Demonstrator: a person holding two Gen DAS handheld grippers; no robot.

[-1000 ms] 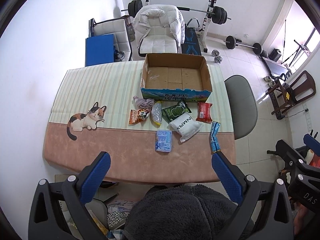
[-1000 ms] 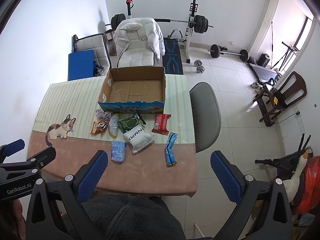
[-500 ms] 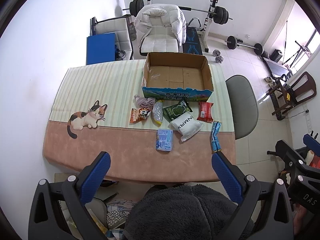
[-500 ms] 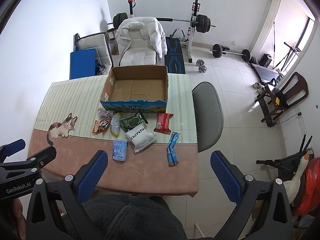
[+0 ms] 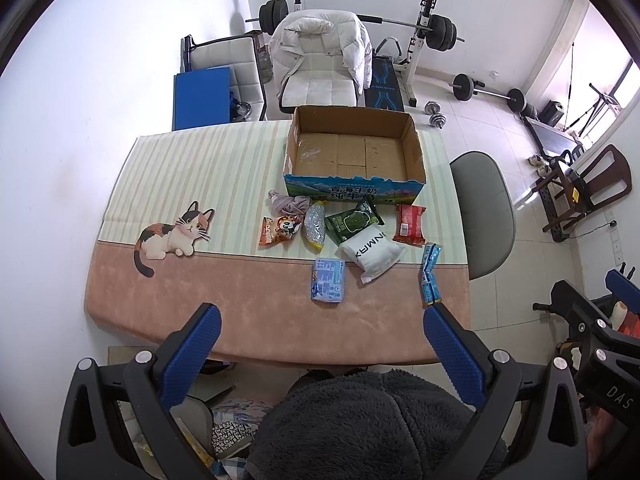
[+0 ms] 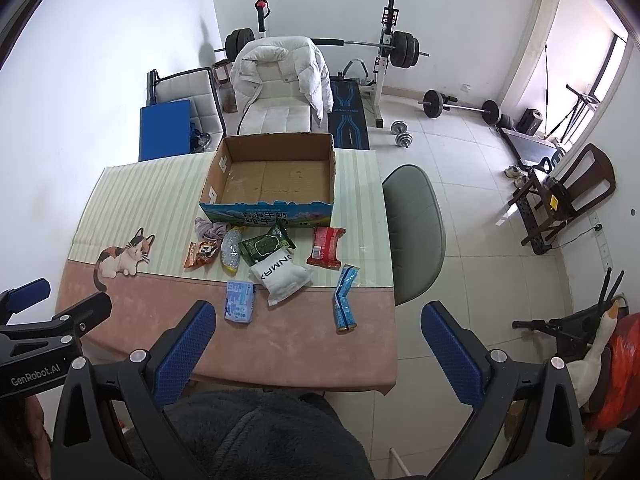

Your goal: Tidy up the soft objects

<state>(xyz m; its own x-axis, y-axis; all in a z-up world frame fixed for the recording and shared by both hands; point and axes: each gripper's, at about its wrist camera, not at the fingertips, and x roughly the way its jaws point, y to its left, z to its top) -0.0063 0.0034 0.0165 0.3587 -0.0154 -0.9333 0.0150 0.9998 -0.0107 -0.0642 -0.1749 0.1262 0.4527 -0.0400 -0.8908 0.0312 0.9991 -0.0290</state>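
On the cloth-covered table [image 5: 248, 316], just in front of the open brown cardboard box [image 5: 354, 148] with its blue printed front, lie the soft packets: a white pillow-shaped pouch [image 5: 372, 254], a dark green wipes pack [image 5: 354, 222], a red snack packet [image 5: 409, 225], a pale blue tissue pack [image 5: 328, 280], an orange snack bag [image 5: 278, 230], a clear-and-yellow pouch [image 5: 315, 226], a crumpled mauve cloth [image 5: 290, 204], and a bent blue sachet strip [image 6: 344, 298]. The box looks empty.

Both tools hover high above the near table edge. The left gripper [image 5: 320, 356] and right gripper [image 6: 320, 354] are each spread wide and carry nothing.

These packs should be light, squashy and probably slick-skinned, so a pinch across the narrow middle seems safest. The tissue pack's long axis runs toward the box; the white pouch lies diagonally; the strip is kinked midway, its halves running roughly toward the box.
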